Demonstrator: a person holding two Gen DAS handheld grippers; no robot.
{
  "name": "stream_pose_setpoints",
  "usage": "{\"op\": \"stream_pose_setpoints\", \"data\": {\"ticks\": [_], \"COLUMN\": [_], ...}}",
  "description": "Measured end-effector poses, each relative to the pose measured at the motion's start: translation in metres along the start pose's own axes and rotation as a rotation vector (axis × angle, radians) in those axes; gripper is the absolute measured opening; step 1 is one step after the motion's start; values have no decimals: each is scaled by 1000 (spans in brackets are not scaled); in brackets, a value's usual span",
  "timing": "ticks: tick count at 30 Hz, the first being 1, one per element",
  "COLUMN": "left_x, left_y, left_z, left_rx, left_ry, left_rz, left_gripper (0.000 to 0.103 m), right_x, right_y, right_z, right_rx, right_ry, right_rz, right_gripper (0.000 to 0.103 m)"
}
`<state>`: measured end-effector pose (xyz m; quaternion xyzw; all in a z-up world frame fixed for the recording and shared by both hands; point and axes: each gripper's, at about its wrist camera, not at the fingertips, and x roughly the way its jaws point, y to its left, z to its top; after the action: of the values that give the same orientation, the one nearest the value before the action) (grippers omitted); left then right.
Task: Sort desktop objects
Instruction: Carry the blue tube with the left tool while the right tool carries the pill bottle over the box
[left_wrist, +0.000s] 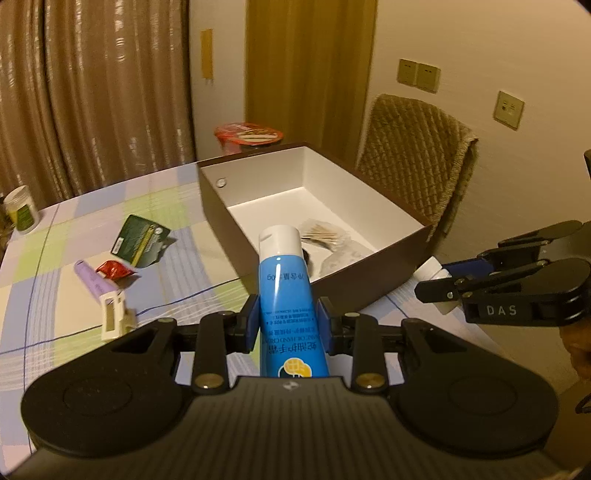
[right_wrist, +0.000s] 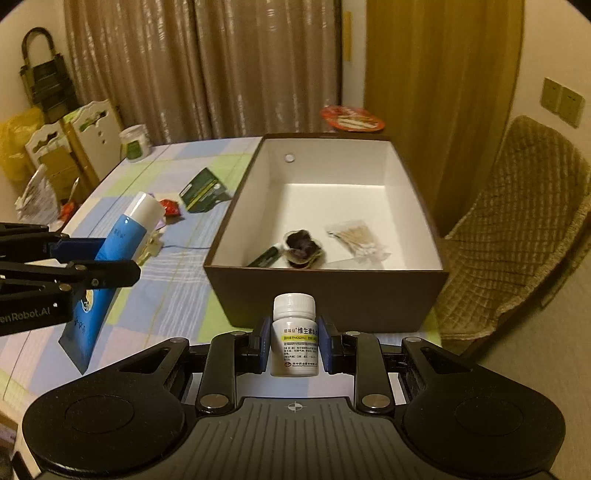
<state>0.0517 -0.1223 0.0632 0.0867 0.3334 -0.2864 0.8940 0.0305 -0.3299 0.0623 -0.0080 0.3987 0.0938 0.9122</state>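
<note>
My left gripper is shut on a blue hand-cream tube with a white cap, held above the table just short of the brown box. In the right wrist view the same tube hangs in the left gripper at the left. My right gripper is shut on a small white pill bottle, in front of the near wall of the box. The right gripper also shows at the right edge of the left wrist view, its bottle mostly hidden.
In the box lie a packet of cotton swabs, a dark shell-like object and a dark pen. On the checked tablecloth are a green card, red wrapper, purple device, white jar. A padded chair stands right.
</note>
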Motion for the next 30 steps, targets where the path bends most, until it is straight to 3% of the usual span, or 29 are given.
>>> {"op": "stream_pose_setpoints", "data": {"ticks": [8,16,23,30], "left_x": [18,62,103,147], "left_y": [-11,-20,-20,-12], "left_z": [16,47,77,93], "left_rx": [5,-33,-51,-57], "left_ry": [7,31,53,100], "left_rz": [-8,24,37,55], "left_gripper": [27,27,27,28], "right_x": [4,27,63,115], "right_y": [-24,-63,-85,-91], "right_z": [17,61,99,121], "right_rx": [-8,-32,-37,-74], "right_ry": [-6,-31,-29,26], "right_rz": [9,62,110,145], "right_gripper": [26,26,26,26]}}
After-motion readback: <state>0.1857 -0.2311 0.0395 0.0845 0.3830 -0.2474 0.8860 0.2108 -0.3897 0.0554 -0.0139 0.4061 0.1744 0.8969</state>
